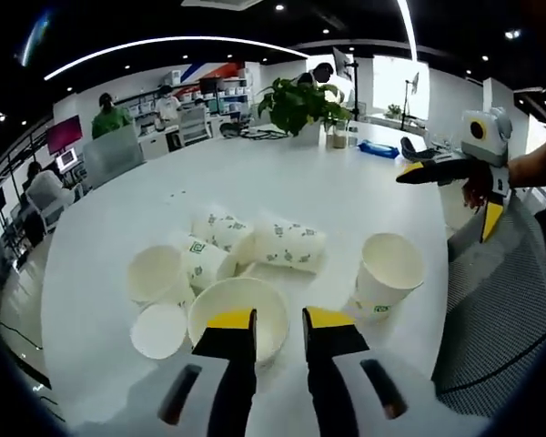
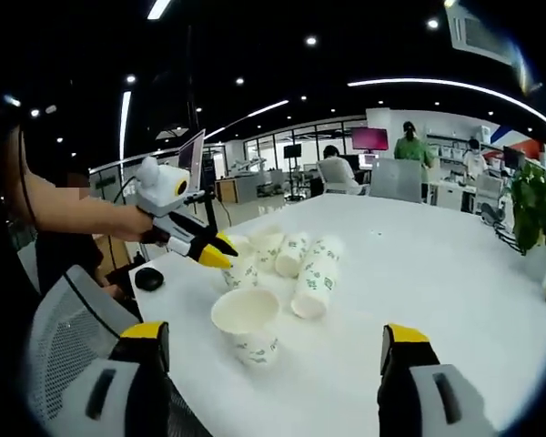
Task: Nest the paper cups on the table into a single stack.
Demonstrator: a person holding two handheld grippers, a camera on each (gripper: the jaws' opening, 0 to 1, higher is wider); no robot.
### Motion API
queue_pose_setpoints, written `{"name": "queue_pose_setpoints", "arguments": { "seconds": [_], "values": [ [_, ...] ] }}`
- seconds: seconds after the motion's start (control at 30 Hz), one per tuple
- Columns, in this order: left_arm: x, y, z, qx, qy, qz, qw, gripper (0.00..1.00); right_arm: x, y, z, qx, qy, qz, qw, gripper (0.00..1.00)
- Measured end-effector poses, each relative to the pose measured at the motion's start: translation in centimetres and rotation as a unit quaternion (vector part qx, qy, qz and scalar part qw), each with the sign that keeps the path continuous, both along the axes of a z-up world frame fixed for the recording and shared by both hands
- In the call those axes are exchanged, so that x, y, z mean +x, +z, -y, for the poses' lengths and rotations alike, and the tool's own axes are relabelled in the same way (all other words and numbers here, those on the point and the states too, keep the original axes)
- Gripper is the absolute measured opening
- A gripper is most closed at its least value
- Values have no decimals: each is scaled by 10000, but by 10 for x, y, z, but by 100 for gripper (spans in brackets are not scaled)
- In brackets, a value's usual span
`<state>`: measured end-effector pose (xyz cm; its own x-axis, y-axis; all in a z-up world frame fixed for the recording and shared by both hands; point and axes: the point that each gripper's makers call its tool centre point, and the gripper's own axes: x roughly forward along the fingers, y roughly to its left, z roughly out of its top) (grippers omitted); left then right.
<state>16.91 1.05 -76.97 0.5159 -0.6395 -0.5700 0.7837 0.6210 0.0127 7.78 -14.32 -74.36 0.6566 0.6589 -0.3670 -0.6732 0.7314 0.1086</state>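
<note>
While smooth round paper cups (image 1: 255, 244) lie and stand on the glossy white table (image 1: 291, 177), left gripper (image 1: 279, 320) slightly open, empty, above one cup, right gripper (image 2: 278, 339) wide open, empty, leafy plant (image 1: 300, 105) far behind.

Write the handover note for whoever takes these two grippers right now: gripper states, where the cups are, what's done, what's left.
Left gripper: open, empty, jaws hovering just above the nearest upright cup.
Right gripper: wide open, empty, held above the table, facing the lone upright cup.
Cups: all on the white table, loosely clustered. Several lie on their sides; a few stand upright; one appears upside down.
Done: nothing visibly stacked yet, though some lying cups overlap and may be partly nested; hard to tell.
Left: pick a base cup, nest every other cup into it, one stack.
</note>
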Motion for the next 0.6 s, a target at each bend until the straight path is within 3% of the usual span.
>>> {"name": "queue_pose_setpoints", "arguments": {
  "seconds": [0.6],
  "values": [
    [5,-23,-2,483,-391,-149,9980,3,1,-4,2,-54,-29,-62,10000,93]
  ]
}}
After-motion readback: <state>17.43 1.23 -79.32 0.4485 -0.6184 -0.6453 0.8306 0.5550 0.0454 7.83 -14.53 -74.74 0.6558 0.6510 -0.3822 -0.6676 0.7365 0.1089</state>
